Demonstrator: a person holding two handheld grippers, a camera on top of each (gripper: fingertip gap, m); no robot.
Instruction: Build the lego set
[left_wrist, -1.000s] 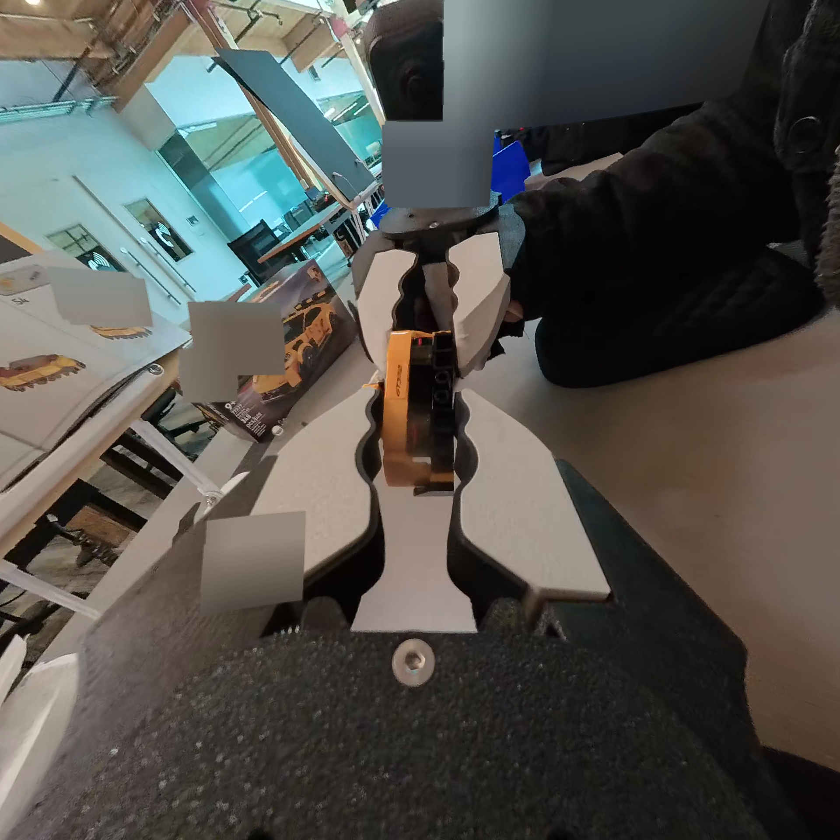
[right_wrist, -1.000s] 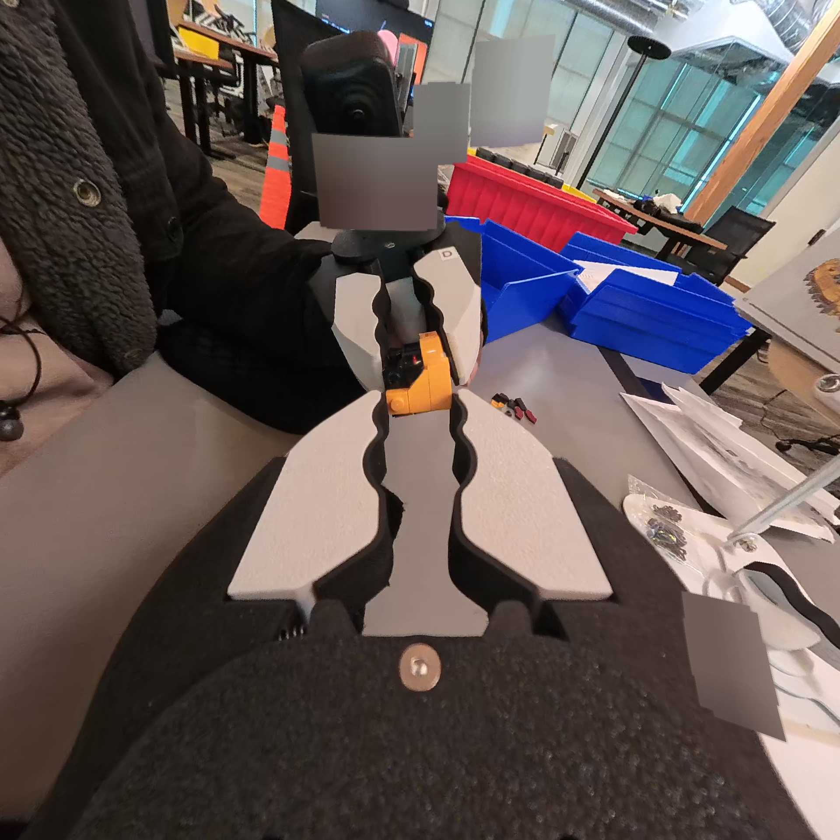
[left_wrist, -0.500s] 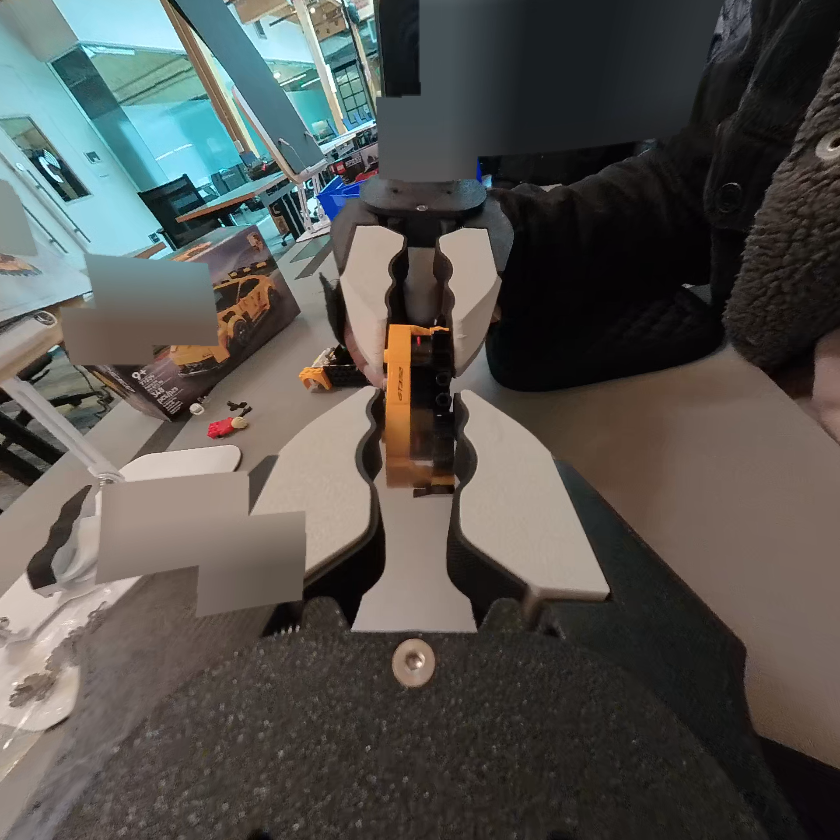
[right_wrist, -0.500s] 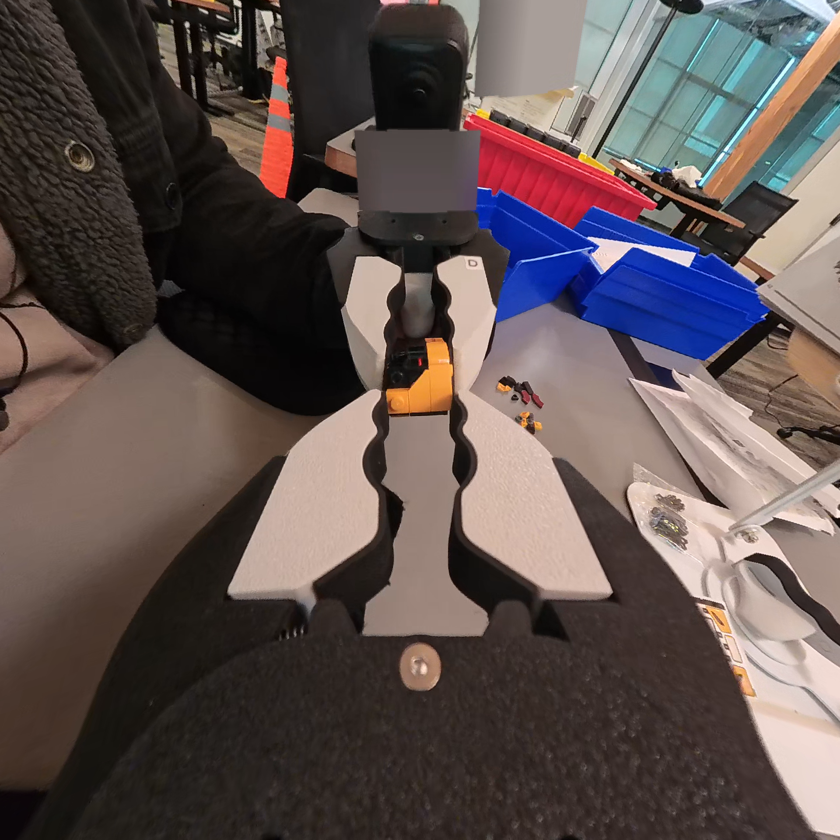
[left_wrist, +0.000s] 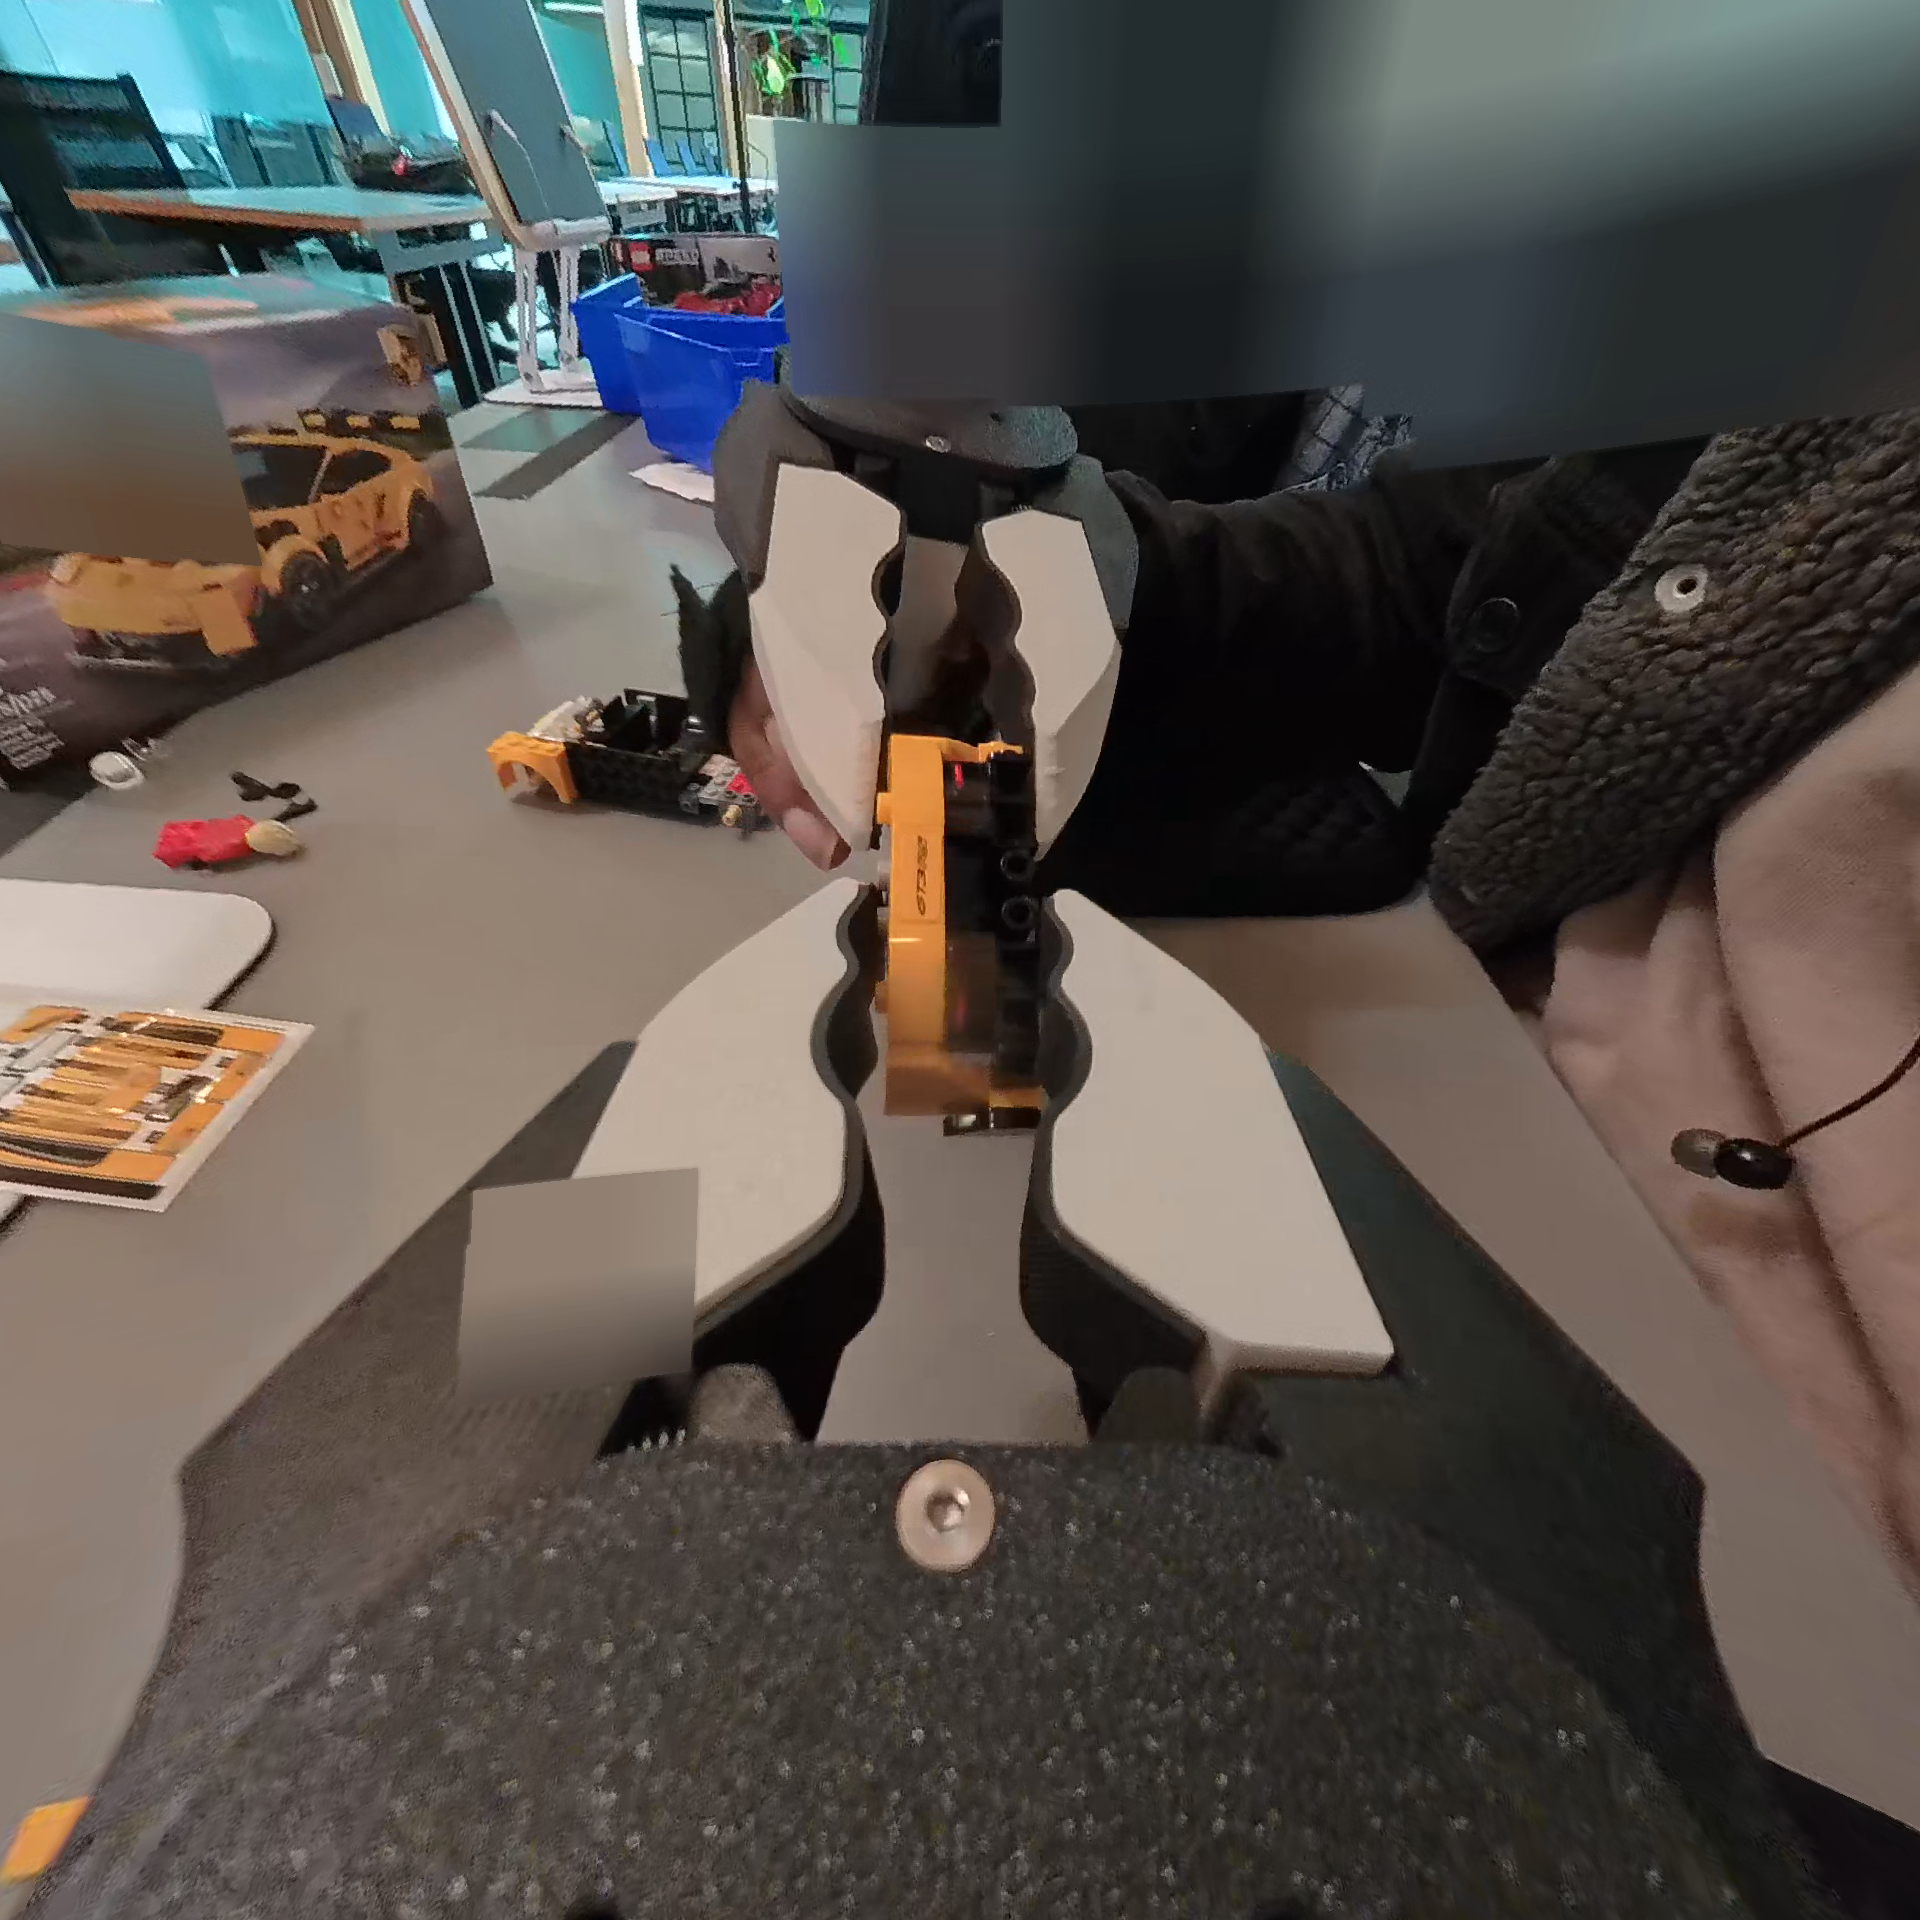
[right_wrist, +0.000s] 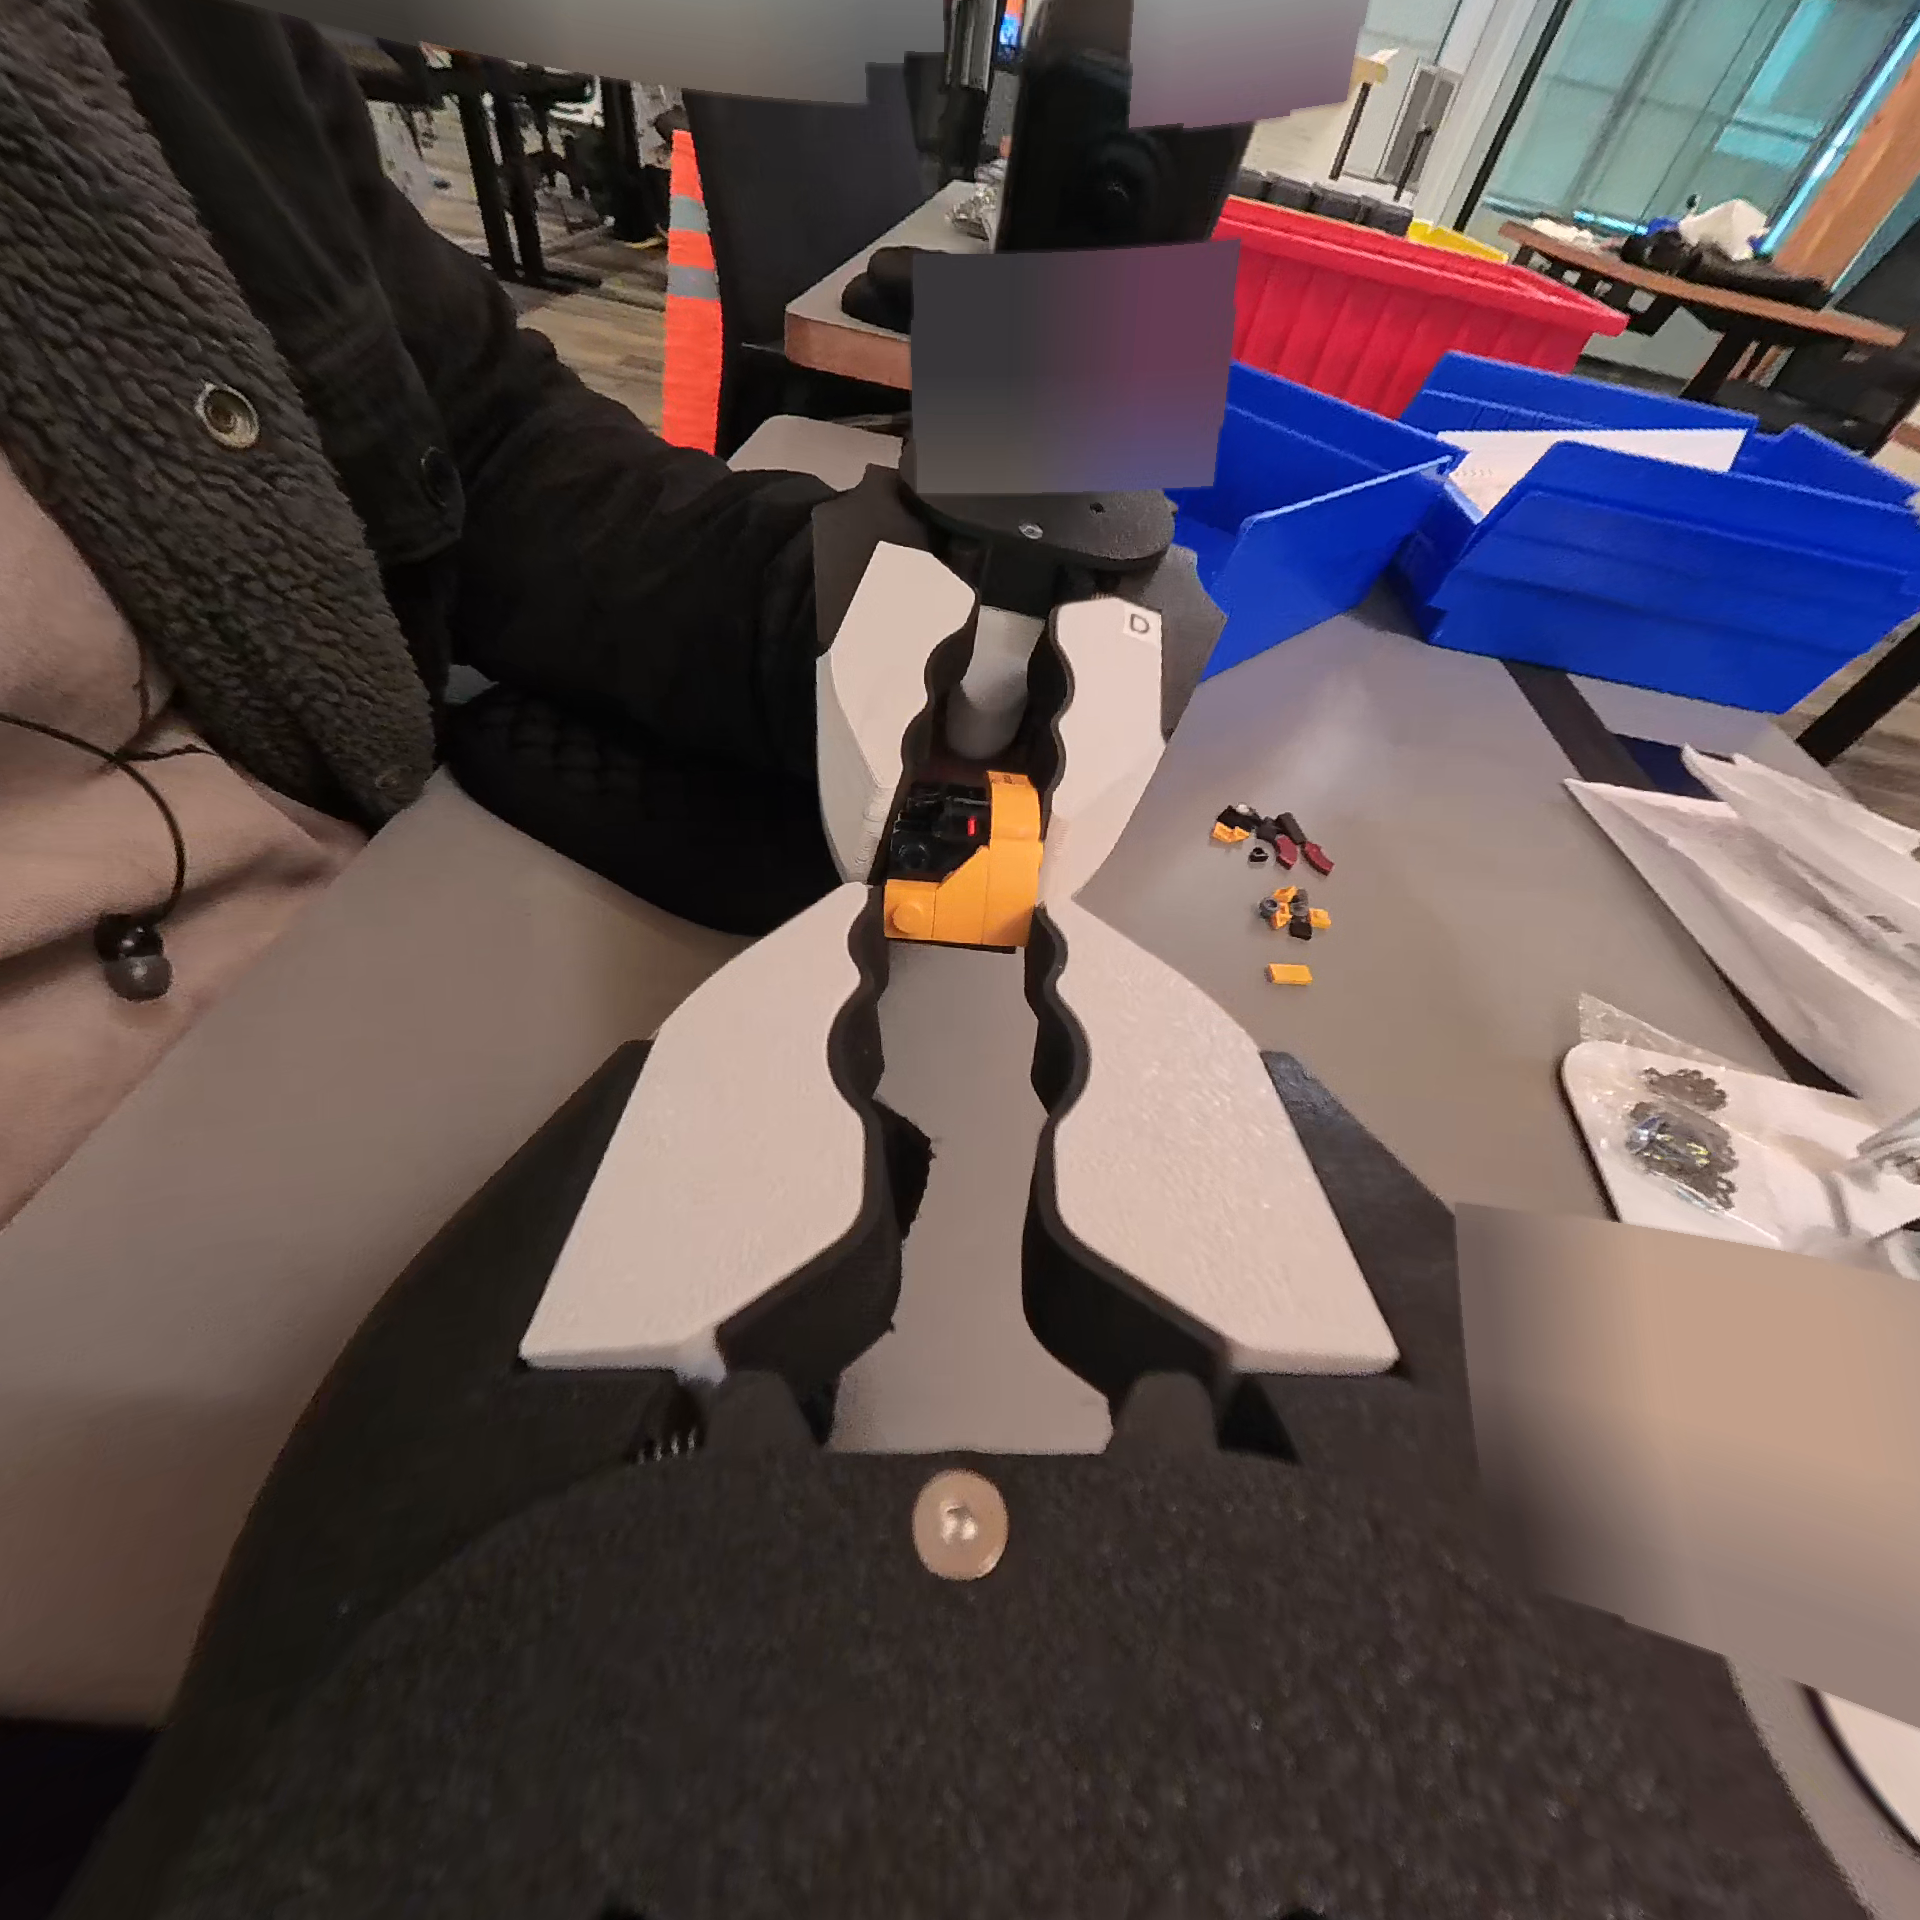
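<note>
- The orange-and-black lego sub-assembly (left_wrist: 956, 966) hangs in the air above the grey surface (left_wrist: 520, 935), gripped from both ends.
- My left tongs (left_wrist: 951, 997) pinch its near end; my right tongs (right_wrist: 961, 925) pinch the far end, tip to tip with the left.
- To seat the join well, I'd squeeze straight along the piece, both grips level, no twist.
- The partly built chassis (left_wrist: 634, 764) waits just beyond; loose small pieces (right_wrist: 1278, 873) lie off to the right, near white paper bags (right_wrist: 1766, 883).
</note>
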